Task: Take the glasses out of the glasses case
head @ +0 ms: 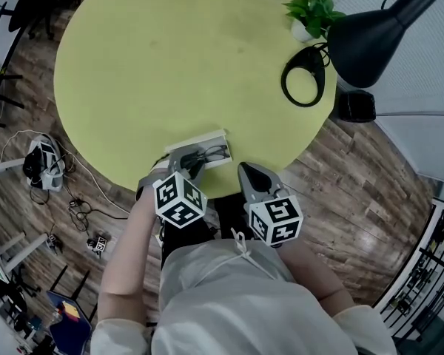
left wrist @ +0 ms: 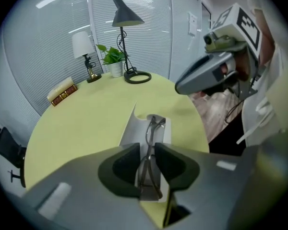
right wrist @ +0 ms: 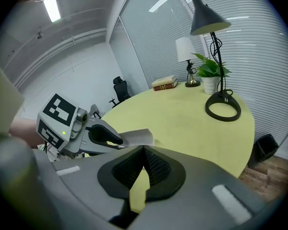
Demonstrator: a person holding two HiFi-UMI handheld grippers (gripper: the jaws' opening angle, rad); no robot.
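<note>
A white glasses case [head: 207, 137] lies open near the front edge of the round yellow-green table [head: 170, 65]. Dark thin-framed glasses [head: 211, 154] rest inside it. My left gripper [head: 185, 161] points steeply down into the case. In the left gripper view, the glasses [left wrist: 152, 128] run between its jaws [left wrist: 149, 162] with a little space on each side, still lying in the case [left wrist: 130, 131]. My right gripper [head: 251, 176] hangs just off the table's edge to the right. Its pads meet in the right gripper view [right wrist: 144, 150], with nothing held.
A black desk lamp [head: 377, 28] with a ring base [head: 303, 76] and a potted plant [head: 314, 9] stand at the table's far right. Books [left wrist: 62, 91] and a small white lamp [left wrist: 81, 44] sit at the far edge. A black bin [head: 355, 106] and cables [head: 44, 161] are on the floor.
</note>
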